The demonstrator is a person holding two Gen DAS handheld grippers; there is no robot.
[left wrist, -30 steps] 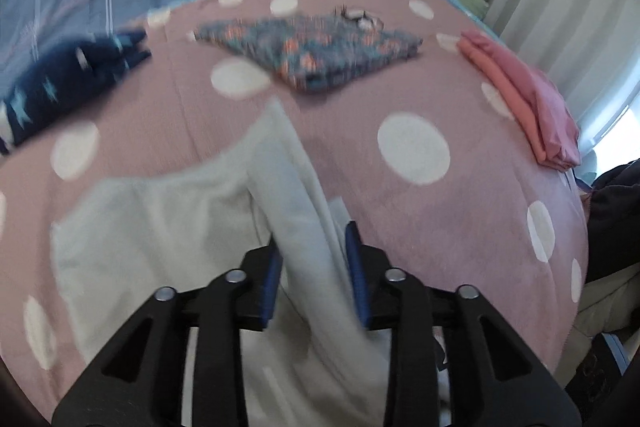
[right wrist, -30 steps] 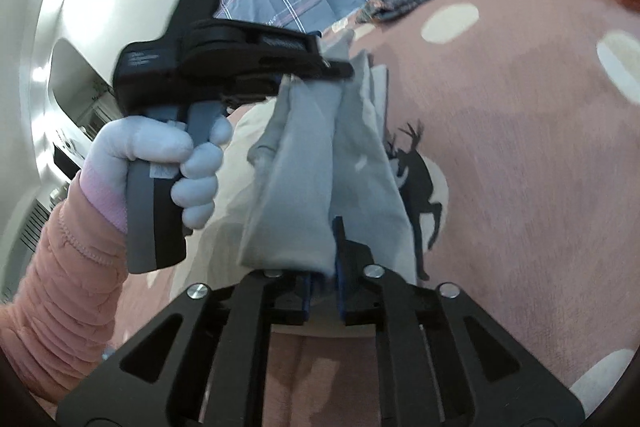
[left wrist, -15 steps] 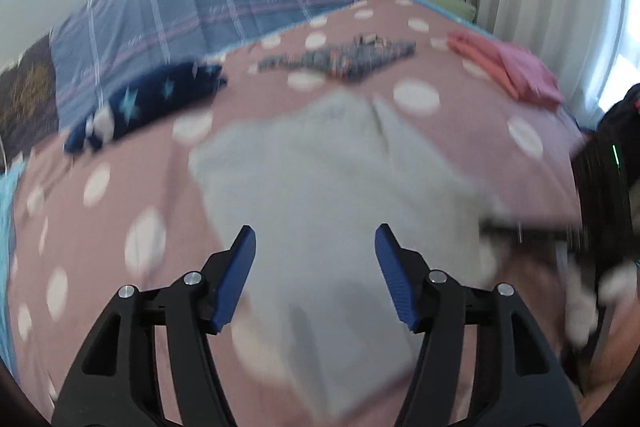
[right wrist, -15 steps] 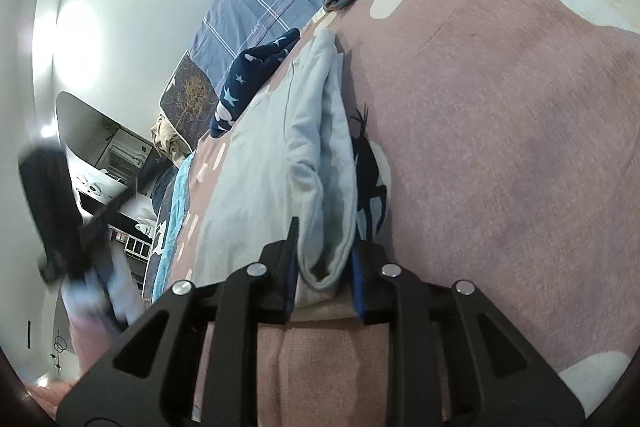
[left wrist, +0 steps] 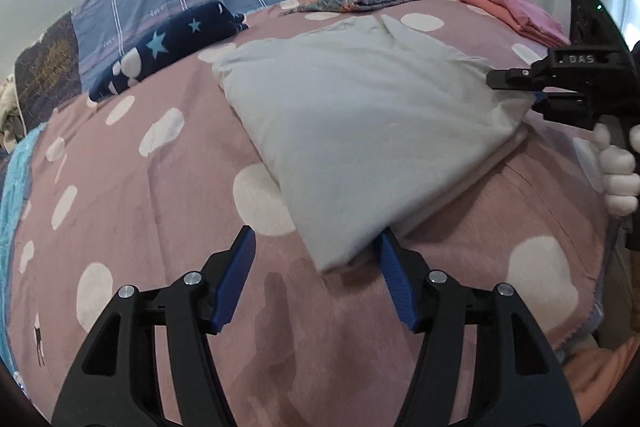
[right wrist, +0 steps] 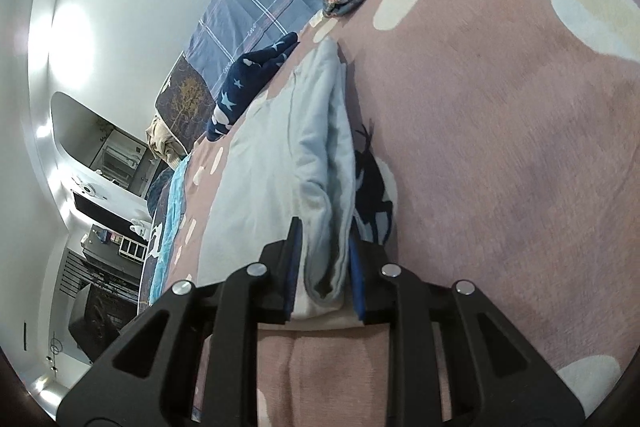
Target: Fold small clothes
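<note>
While the folded grey garment (left wrist: 360,131) lies mid-bed, long axis running from our left tool (left wrist: 316,279) toward the headboard, its near corner sits between those open blades; our right tool (right wrist: 324,267) pinches the right edge, pads loosened slightly.

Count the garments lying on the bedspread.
4: the pale grey garment nearest, between both grippers; the navy star garment far left; the floral one behind; the pink pile far right. Others may be hidden.
</note>
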